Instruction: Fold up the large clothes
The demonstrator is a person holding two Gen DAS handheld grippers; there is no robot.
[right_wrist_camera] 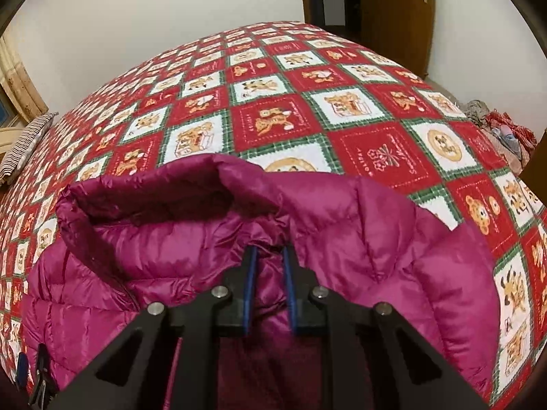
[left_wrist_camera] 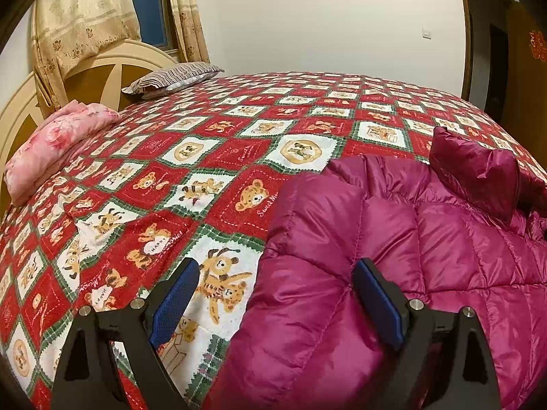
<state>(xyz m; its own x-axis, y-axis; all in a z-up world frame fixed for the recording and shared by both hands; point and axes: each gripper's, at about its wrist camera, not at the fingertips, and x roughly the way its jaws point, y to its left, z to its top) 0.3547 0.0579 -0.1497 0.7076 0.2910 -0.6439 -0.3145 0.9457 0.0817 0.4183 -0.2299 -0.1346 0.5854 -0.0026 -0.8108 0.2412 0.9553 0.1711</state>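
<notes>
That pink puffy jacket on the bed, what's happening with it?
A person holding a gripper in each hand is folding a magenta down jacket on a bed with a teddy-bear quilt. The right gripper is nearly shut on a fold of fabric just below the collar. The left gripper is wide open over the jacket's left edge, one finger above the quilt, the other above the jacket, gripping nothing. A pink pillow and a striped pillow lie by the headboard.

You're in home bedroom. Large bed (left_wrist_camera: 239, 157) under red teddy-bear quilt, rounded wooden headboard (left_wrist_camera: 102, 78), striped pillow (left_wrist_camera: 174, 78), pink pillow (left_wrist_camera: 58, 143). Patterned curtains (left_wrist_camera: 78, 13) frame window (left_wrist_camera: 150, 3). Wooden door (right_wrist_camera: 393, 13) with handle, plain cream walls, wall switch (left_wrist_camera: 426, 33).
</notes>
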